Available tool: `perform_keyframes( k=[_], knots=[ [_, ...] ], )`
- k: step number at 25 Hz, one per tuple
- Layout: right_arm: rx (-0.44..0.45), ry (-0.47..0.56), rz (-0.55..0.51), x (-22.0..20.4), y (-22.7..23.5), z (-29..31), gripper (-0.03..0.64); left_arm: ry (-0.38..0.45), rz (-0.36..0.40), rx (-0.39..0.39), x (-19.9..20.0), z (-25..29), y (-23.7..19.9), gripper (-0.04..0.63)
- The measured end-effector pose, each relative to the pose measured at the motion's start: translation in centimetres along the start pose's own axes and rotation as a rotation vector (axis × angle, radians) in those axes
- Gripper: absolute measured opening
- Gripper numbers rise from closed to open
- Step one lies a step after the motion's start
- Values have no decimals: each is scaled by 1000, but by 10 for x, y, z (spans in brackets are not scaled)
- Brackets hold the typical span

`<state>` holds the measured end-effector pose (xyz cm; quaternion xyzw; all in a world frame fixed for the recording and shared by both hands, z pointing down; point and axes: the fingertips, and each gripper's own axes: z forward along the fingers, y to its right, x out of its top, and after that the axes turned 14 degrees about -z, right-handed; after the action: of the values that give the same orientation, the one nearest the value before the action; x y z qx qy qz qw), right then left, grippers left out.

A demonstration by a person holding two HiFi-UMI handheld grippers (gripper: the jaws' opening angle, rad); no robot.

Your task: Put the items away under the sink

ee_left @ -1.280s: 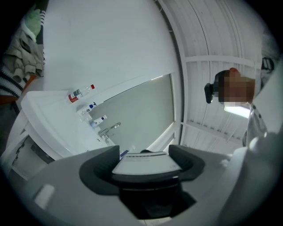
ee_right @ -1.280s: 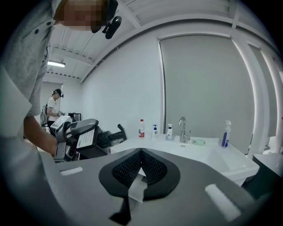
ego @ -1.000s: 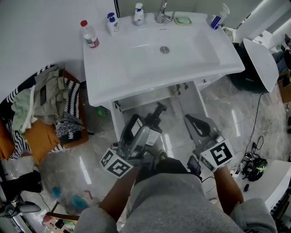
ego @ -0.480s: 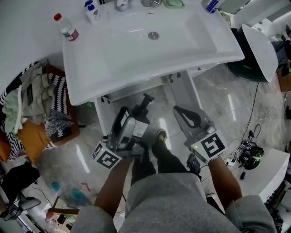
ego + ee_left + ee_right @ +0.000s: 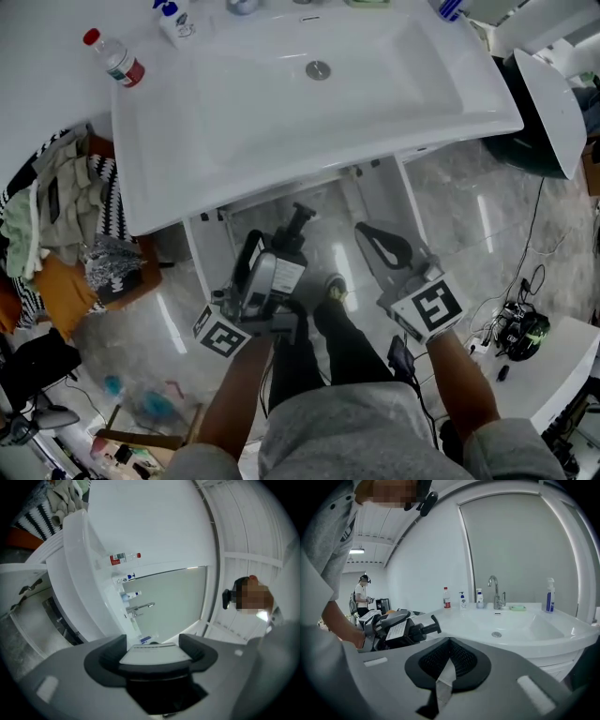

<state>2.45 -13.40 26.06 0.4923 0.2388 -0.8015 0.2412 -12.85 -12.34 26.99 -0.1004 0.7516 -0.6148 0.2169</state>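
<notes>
Black pump bottle (image 5: 292, 251) clamped in left tool (image 5: 262, 266) — right tool (image 5: 382, 246) closed, empty.

Pump bottle (image 5: 175, 17) and spray bottle (image 5: 450, 7) — both cut off by top edge.

Left gripper (image 5: 272, 258) with its bottle (image 5: 284, 274) and right gripper (image 5: 375, 239) have sunk lower.

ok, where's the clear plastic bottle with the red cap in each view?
Head view: clear red-capped bottle, top left.
Left gripper view: bottle upper centre, sideways in frame.
Right gripper view: bottle at centre.
Shared landmark: the white sink it stands on.
</notes>
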Motion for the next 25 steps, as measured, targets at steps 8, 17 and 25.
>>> perform_keyframes(
  k=[8, 17, 25],
  knots=[
    [30, -18, 54, -71, -3, 52, -3, 9, 12, 27, -3, 8, -75, 351],
    [68, -17, 78, -166, -19, 106, -3, 77, -43, 65, -17, 12, -194, 351],
    [68, 4, 71, -229, -15, 151, -2, 76, -13, 66, -17, 34, -278, 352]
  ],
)
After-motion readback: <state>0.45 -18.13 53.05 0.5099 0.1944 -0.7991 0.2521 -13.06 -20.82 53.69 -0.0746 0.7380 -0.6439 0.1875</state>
